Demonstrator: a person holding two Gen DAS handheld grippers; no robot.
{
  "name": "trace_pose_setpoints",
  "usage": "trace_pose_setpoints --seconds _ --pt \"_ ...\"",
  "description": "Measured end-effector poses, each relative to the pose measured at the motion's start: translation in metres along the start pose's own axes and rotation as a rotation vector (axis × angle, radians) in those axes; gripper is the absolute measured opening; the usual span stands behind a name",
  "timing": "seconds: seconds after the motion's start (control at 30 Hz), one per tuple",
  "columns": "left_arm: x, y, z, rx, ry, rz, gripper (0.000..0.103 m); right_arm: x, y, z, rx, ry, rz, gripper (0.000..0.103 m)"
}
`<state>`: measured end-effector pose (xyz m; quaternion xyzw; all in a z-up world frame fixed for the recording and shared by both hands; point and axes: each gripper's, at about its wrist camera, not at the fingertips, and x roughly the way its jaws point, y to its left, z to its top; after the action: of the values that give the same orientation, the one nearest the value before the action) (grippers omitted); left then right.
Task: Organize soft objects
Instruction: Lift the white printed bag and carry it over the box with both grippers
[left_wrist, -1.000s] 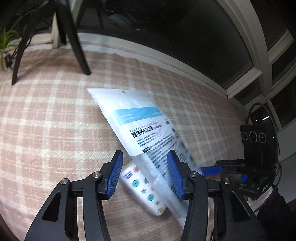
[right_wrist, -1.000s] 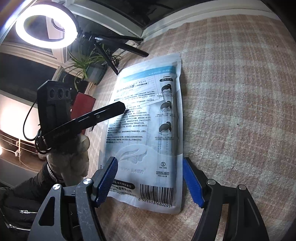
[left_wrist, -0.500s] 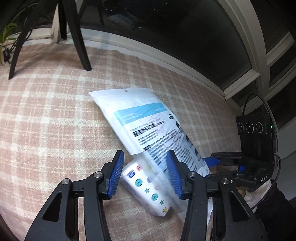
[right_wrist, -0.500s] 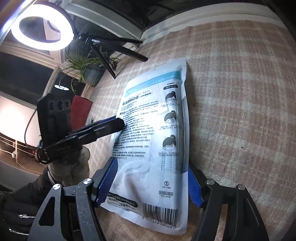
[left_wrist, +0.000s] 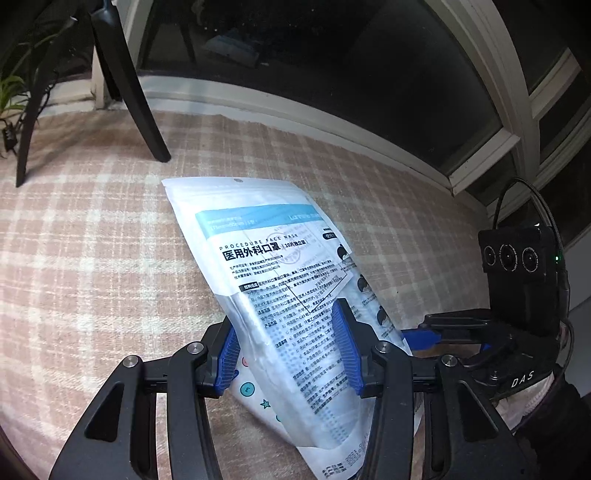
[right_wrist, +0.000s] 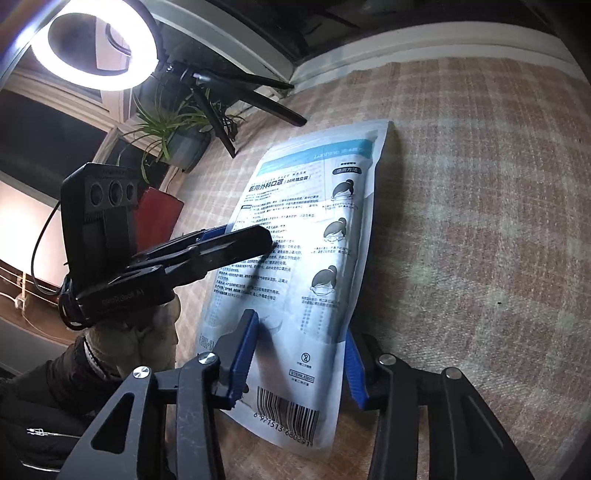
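A white and blue face mask pack (left_wrist: 273, 266) is raised at its near end, its far end resting on the pink checked cloth (left_wrist: 74, 258). My right gripper (right_wrist: 301, 354) is shut on the pack (right_wrist: 317, 258) near its barcode end. My left gripper (left_wrist: 286, 339) is open, its fingers either side of the pack. A smaller pack with coloured dots and stars (left_wrist: 255, 395) lies under the mask pack, mostly hidden. In the right wrist view, a left finger (right_wrist: 236, 245) lies over the pack's left edge.
A black tripod leg (left_wrist: 129, 85) stands on the cloth at the back left. A ring light (right_wrist: 94, 44), a potted plant (right_wrist: 177, 129) and a red object (right_wrist: 157, 214) are off the cloth's far left. A window frame (left_wrist: 332, 125) borders the far edge.
The right gripper has closed on the mask pack and lifted its near end. The pack now sits between the left gripper's fingers and covers more of the dotted pack.
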<state>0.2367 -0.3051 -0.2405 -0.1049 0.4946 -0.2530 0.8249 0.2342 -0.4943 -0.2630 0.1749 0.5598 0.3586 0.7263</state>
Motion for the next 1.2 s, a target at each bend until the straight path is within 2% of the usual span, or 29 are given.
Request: trace_pose_setpoints --seconds 0.33,0.57,0.9,1.2 --pt "-0.034 0.006 0.001 0.004 -0.04 -0.031 0.045 -0.017 0.026 0.001 -0.032 -0.049 -0.023 0.036" --pt "-0.081 0.011 -0.005 0.005 -0.09 -0.046 0.045 -0.031 0.059 -0.003 -0.058 -0.082 -0.034 0.035" --pt "-0.173 0.038 -0.027 -0.006 -0.179 -0.045 0.045 -0.033 0.149 -0.013 -0.148 -0.11 -0.065 0.035" --pt "-0.241 0.079 -0.049 -0.052 -0.245 -0.003 0.045 -0.001 0.226 -0.023 -0.212 -0.1 -0.036 0.035"
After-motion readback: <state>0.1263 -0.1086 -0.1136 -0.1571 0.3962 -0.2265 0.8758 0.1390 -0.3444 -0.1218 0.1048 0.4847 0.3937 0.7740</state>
